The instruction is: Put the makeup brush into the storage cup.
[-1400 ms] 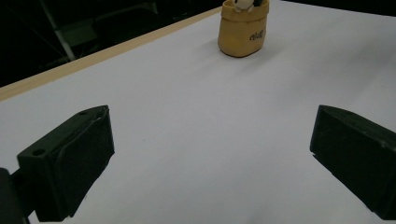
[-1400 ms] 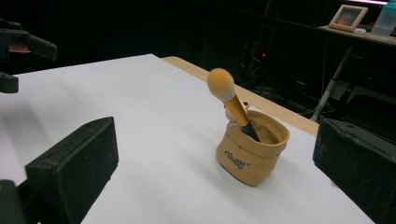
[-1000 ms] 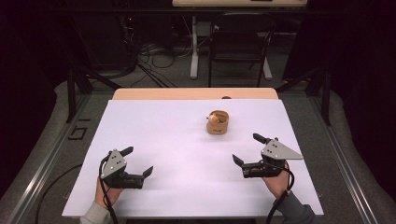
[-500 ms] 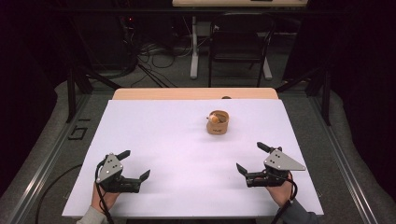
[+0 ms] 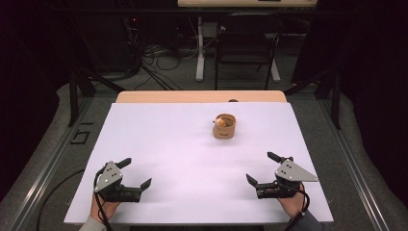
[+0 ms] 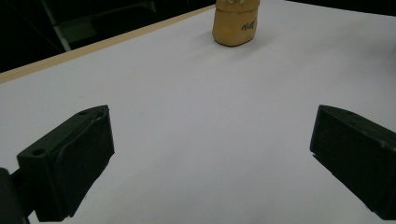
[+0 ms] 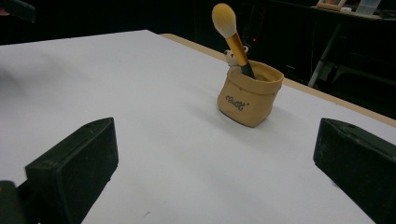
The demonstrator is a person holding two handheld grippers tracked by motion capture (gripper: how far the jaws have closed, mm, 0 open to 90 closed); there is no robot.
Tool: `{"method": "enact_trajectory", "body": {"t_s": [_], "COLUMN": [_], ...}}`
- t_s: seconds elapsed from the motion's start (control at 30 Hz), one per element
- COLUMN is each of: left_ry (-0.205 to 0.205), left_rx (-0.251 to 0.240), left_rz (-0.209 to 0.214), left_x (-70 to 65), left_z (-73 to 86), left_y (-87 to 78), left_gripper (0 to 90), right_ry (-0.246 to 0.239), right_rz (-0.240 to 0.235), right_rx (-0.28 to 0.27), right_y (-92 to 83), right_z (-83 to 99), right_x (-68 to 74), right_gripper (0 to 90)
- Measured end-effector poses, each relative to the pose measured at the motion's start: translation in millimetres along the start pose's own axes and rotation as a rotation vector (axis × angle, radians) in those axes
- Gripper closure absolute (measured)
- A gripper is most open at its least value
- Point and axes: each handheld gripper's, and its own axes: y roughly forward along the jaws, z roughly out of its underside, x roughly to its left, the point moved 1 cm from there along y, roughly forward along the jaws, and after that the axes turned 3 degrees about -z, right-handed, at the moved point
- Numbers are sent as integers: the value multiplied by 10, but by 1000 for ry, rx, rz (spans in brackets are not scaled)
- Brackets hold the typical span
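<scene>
left gripper [image 5: 134,172] and right gripper [image 5: 260,167] rest at the near table [image 5: 159,144] edge, jaws apart, empty. tan pot [image 5: 224,127] holding a brush [image 7: 232,33] stands mid-table beyond, likely awaiting approach.

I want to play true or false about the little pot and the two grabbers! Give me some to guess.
1. A brush stands in the tan pot. True.
2. The left gripper is holding the pot. False: its jaws are open and empty, far from the pot.
3. The right gripper is open. True.
4. The pot lies tipped on its side. False: it stands upright on the white table.
5. The brush tip is blue. False: it is yellowish.
</scene>
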Motion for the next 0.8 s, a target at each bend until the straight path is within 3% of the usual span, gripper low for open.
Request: {"method": "enact_trajectory", "body": {"t_s": [0.37,0.8], "left_ry": [-8,-6], "left_rx": [16,17], "left_rz": [23,20], "left_x": [-24,-31], "left_z": [26,19], "left_y": [15,43], "left_gripper": [0,0], "right_ry": [-18,-24], "right_rz": [-34,-21], "right_rx": [-9,15], "right_y": [-64,-12], "right_z": [28,51], "right_x": [35,50], "right_gripper": [0,0]}}
